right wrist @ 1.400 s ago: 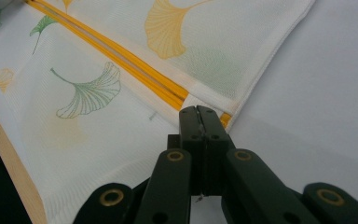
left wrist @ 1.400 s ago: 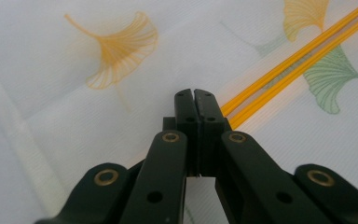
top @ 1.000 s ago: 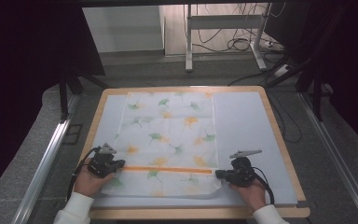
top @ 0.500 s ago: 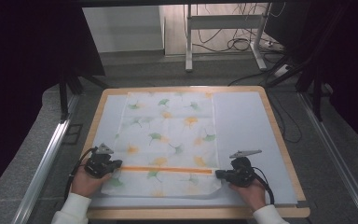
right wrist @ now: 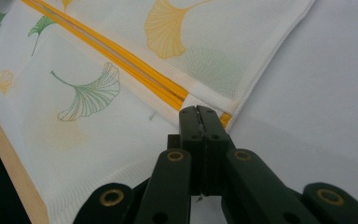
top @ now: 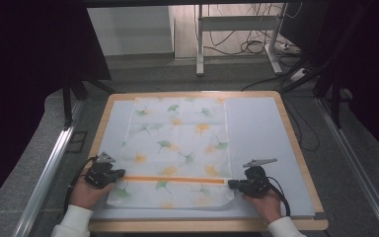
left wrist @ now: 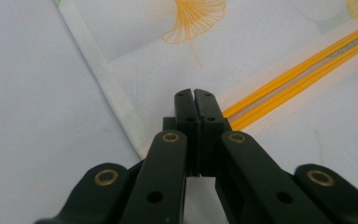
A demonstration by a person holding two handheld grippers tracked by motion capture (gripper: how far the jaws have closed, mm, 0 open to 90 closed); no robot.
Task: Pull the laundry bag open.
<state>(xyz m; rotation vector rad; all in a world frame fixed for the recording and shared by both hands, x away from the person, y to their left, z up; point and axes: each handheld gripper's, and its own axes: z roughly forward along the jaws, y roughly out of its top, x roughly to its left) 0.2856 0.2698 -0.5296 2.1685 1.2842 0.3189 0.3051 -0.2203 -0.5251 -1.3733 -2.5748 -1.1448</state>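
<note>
A white cloth (top: pixel 177 148) printed with green and orange ginkgo leaves lies flat on the pale mat (top: pixel 259 133). An orange stripe (top: pixel 172 179) crosses it near the front. My left gripper (top: pixel 121 173) rests at the stripe's left end, its jaws shut, tips (left wrist: pixel 195 93) over the cloth's hem (left wrist: pixel 116 93). My right gripper (top: pixel 231 184) sits at the stripe's right end, also shut, tips (right wrist: pixel 197 110) at the cloth's edge beside the stripe (right wrist: pixel 121 60). The frames do not show whether either gripper pinches any fabric.
The mat lies on a table with a wooden rim (top: pixel 296 143); its front edge (right wrist: pixel 14 163) runs close behind the cloth's near hem. Bare mat lies right of the cloth. Metal rails (top: pixel 49 168) flank the table, and cables (top: pixel 256 47) trail on the floor beyond.
My left gripper has shifted slightly to the left along the cloth's edge. The right gripper and the cloth have stayed where they were.
</note>
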